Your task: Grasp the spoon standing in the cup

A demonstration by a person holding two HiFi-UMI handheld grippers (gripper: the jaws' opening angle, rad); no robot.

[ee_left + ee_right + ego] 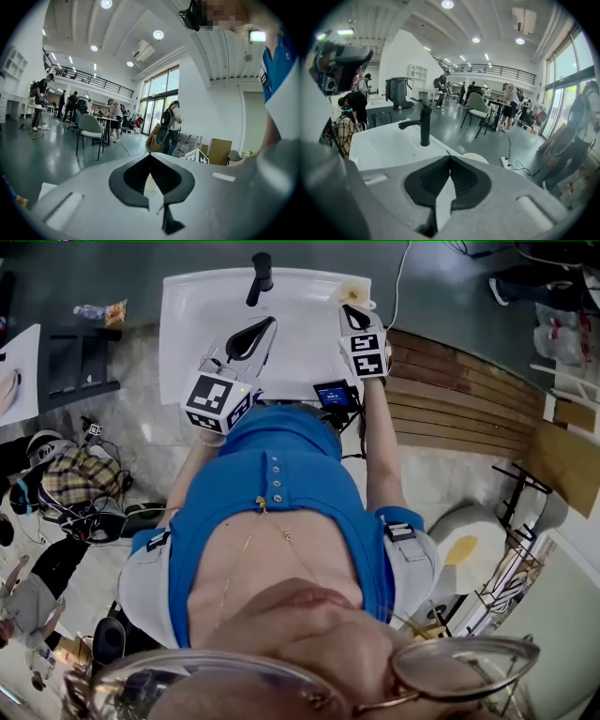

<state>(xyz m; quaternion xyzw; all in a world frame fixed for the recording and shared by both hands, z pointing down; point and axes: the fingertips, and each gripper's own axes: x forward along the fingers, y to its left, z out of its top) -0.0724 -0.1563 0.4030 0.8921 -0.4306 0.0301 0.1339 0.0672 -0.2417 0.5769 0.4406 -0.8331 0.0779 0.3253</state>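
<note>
A cream cup (355,291) stands at the far right corner of the white sink top (197,315). In the right gripper view its rim (469,158) shows just past the jaws, with a thin dark tip (446,151) beside it that may be the spoon. I cannot make out the spoon clearly in any view. My right gripper (350,308) (450,157) hovers just short of the cup, jaws shut and empty. Over the basin my left gripper (269,323) (150,154) is shut on nothing and points up into the room.
A black faucet (261,277) (424,124) rises at the back of the sink. Wooden decking (459,399) lies to the right, bags (75,484) on the floor to the left. Chairs (89,129), tables and several people fill the hall beyond.
</note>
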